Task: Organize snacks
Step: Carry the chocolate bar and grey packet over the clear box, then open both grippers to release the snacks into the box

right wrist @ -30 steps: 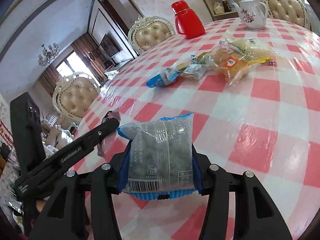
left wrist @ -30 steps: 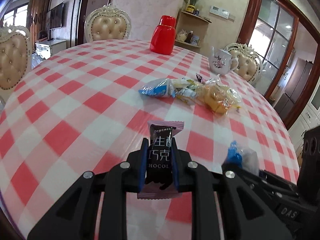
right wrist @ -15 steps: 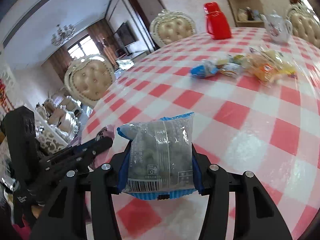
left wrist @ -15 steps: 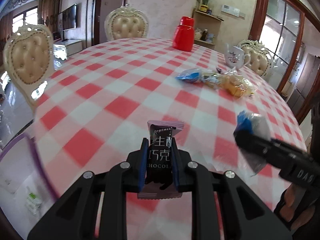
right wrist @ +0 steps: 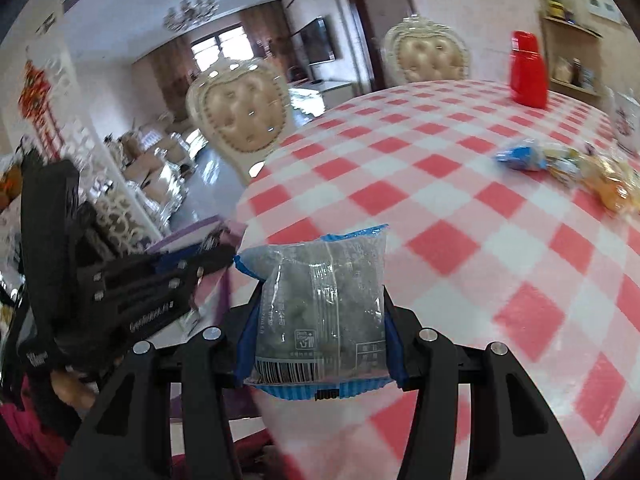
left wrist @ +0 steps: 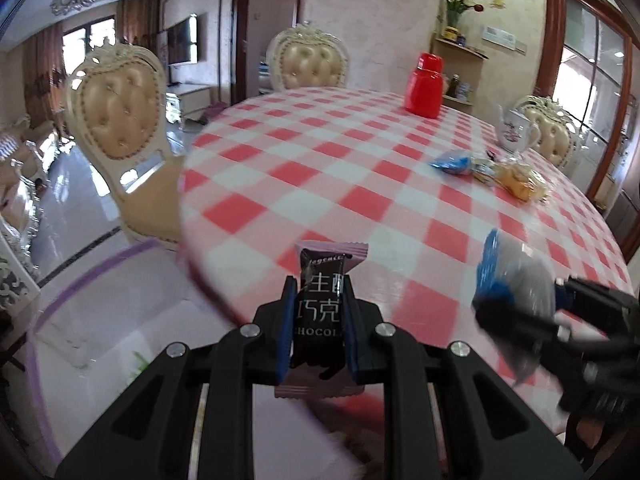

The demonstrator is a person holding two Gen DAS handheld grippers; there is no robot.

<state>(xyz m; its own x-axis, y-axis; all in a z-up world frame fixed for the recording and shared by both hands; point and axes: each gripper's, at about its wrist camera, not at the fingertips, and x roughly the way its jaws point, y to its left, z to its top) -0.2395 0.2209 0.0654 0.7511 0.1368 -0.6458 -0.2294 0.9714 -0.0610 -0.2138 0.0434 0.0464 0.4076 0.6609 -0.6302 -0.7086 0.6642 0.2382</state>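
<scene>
both tools pull back from the middle of the worktop [left wrist: 332, 184] toward its near-left edge; 1 second ago the pile of snacks [left wrist: 492, 170] sat close in front of the left wrist camera, and now it lies well apart, far up the red-and-white checked cloth, while the floor and a white bin with a purple rim [left wrist: 92, 280] come into view below the edge; the left tool [left wrist: 318, 320] is clenched on a dark chocolate bar [left wrist: 320, 304], held upright between its blue pads with the wrapper's crimped ends sticking out above and below; the right tool [right wrist: 320, 328] is clamped on a clear packet with blue trim [right wrist: 320, 312], barcode end down, its jaws partly apart around the packet's width; neither grip has changed over the last second, and neither packet has slipped; the right tool has rolled, so the worktop now sits more level in its view than before; each tool shows at the side of the other's camera, so the 2 hands travel side by side; my reading is that 2 snacks are being carried off the worktop together toward the bin at the left, which looks like the sorting place, though its contents are too blurred to tell; the rest of the pile, a red jar [left wrist: 424, 84] and a teapot [left wrist: 512, 132] remain on the cloth, so more trips seem to lie ahead.
</scene>
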